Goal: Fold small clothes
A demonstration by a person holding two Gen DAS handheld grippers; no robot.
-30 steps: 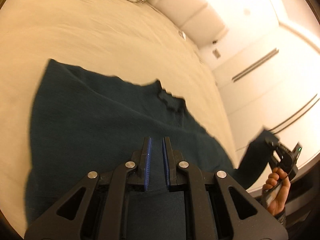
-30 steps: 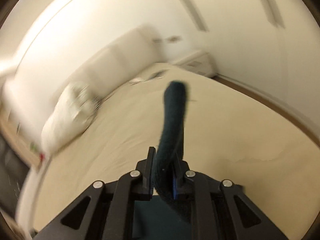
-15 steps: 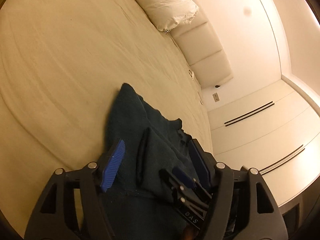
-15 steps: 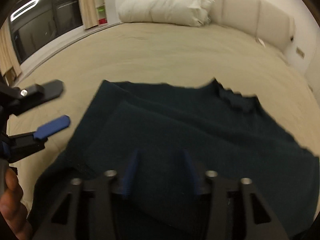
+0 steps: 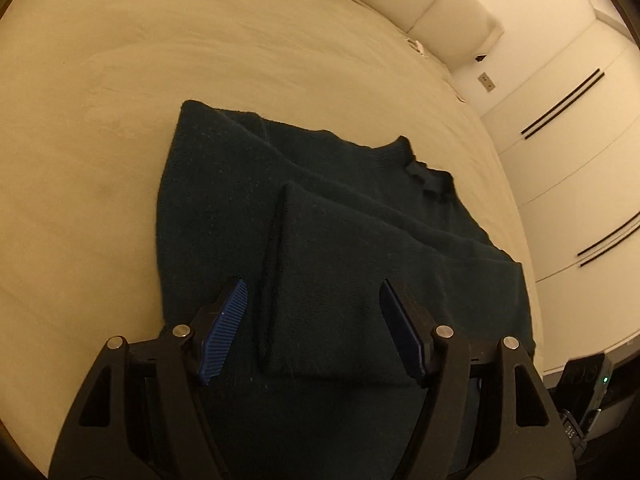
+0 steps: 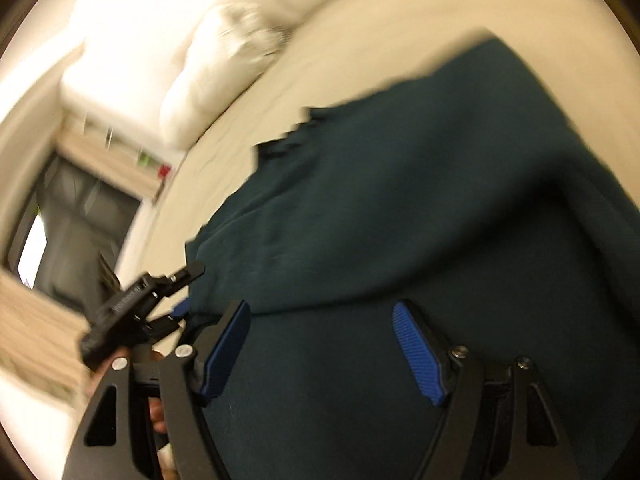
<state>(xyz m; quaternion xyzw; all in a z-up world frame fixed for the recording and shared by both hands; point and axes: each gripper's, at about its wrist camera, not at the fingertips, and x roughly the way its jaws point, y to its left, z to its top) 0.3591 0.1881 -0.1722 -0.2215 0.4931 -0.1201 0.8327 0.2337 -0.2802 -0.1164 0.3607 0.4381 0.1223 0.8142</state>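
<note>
A dark teal knit sweater point(image 5: 320, 216) lies on the beige bed point(image 5: 100, 100), collar toward the headboard, with a sleeve folded across its body point(image 5: 328, 280). My left gripper point(image 5: 314, 320) is open and empty, hovering over the sweater's near edge. My right gripper point(image 6: 320, 344) is open and empty above the same sweater point(image 6: 420, 208); this view is blurred. The left gripper also shows in the right wrist view point(image 6: 176, 296), open at the sweater's left edge. Part of the right gripper's body shows at the lower right of the left wrist view point(image 5: 588, 384).
A white pillow point(image 6: 216, 68) and padded headboard point(image 5: 432, 12) sit at the bed's far end. A wall with cupboard doors point(image 5: 580, 120) runs along the right. A dark window point(image 6: 80, 216) lies beyond the bed's left side.
Both grippers have let go of the sweater and opened. The sleeve the right gripper held in the air now lies folded across the sweater's body. Both grippers have pulled back.
</note>
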